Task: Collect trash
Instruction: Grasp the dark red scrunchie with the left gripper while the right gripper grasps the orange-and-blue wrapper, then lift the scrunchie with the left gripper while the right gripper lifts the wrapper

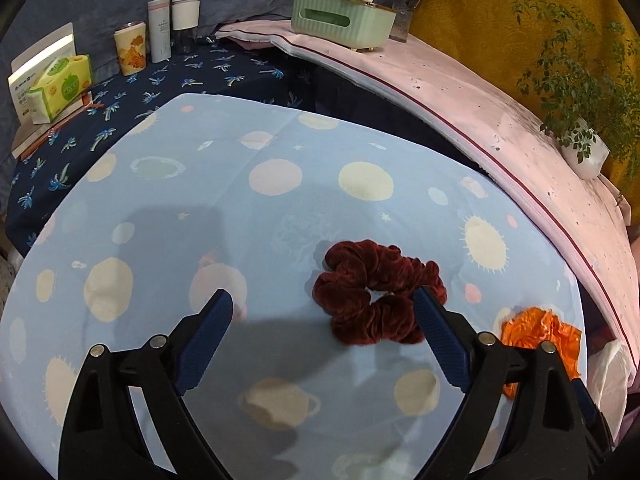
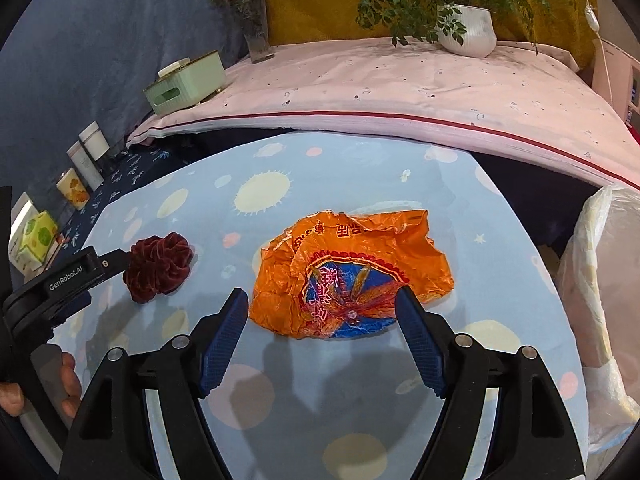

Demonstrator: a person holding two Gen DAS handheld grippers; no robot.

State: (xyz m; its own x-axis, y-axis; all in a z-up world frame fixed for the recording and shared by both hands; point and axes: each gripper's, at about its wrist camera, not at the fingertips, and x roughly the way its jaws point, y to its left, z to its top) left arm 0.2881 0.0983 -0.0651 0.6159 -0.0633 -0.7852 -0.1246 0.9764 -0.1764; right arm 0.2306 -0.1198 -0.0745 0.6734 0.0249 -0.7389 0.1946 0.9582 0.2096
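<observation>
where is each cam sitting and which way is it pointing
Left wrist: on the left gripper, angled down at the blue planet-print cloth and dark red scrunchie; only its own open fingers show.
Right wrist: on the right gripper, angled down at the crumpled orange wrapper; its open fingers show, and at the picture's left edge the left gripper with the hand holding it.
Shared: scrunchie, wrapper, cloth, green tissue box, white plant pot.

A dark red velvet scrunchie (image 1: 378, 292) lies mid-worktop; a green tissue box (image 1: 342, 20), flower vase (image 2: 256, 20) and potted plant (image 2: 466, 28) line the far edge.
</observation>
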